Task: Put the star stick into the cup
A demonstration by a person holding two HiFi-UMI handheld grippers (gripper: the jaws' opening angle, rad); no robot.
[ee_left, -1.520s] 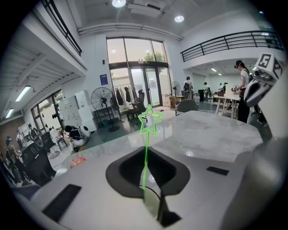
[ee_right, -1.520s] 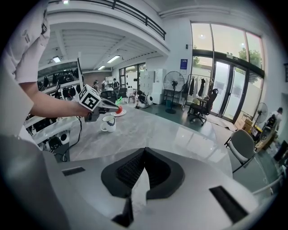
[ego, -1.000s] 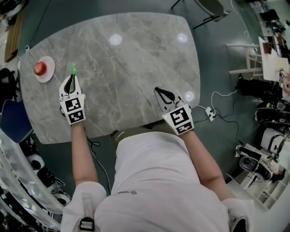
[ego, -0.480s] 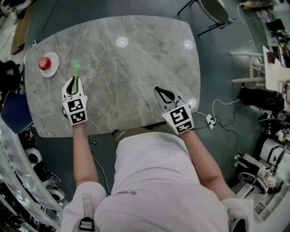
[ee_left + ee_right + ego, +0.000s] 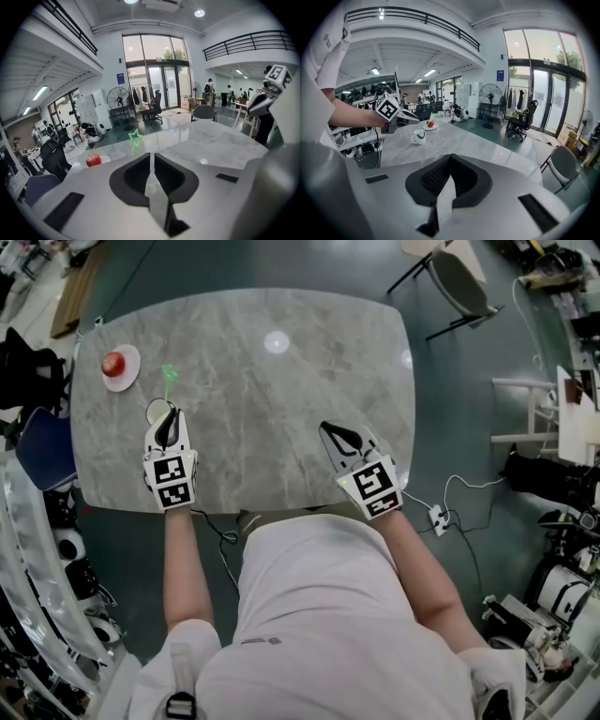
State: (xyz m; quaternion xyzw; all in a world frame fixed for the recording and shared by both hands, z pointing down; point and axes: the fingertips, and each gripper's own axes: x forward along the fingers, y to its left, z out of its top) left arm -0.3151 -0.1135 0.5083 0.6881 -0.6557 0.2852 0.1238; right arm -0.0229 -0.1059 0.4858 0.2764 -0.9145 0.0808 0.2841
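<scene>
Head view shows the cup [image 5: 150,412] only as a white arc of rim at the left of the frame. The rest is covered by the left gripper [image 5: 172,412]. The left gripper view does not show the cup at all. The right gripper view shows it small, as a white mug with a handle, under that gripper.

The star stick [image 5: 169,376] is green and thin. Its stem fades near the jaw tips, so the exact grip is hard to make out. Even so, the left jaws are clenched to a narrow slit with the stem running into them, and they grasp it. The stick's long axis runs up the frame, with the star end toward the table's [image 5: 281,409] far edge, just past the cup rim and outside the cup. In the left gripper view the star stands a little left of the slit, its stem slanting down-right to the tips.

The right gripper [image 5: 325,427], at lower centre-right, has its jaws pressed together on nothing.

The left gripper sits near the table's left and near edges. A plate [image 5: 132,374] with an apple [image 5: 113,363] lies by the far left corner, near the star. Bare marble spreads between the grippers and to the upper right.
</scene>
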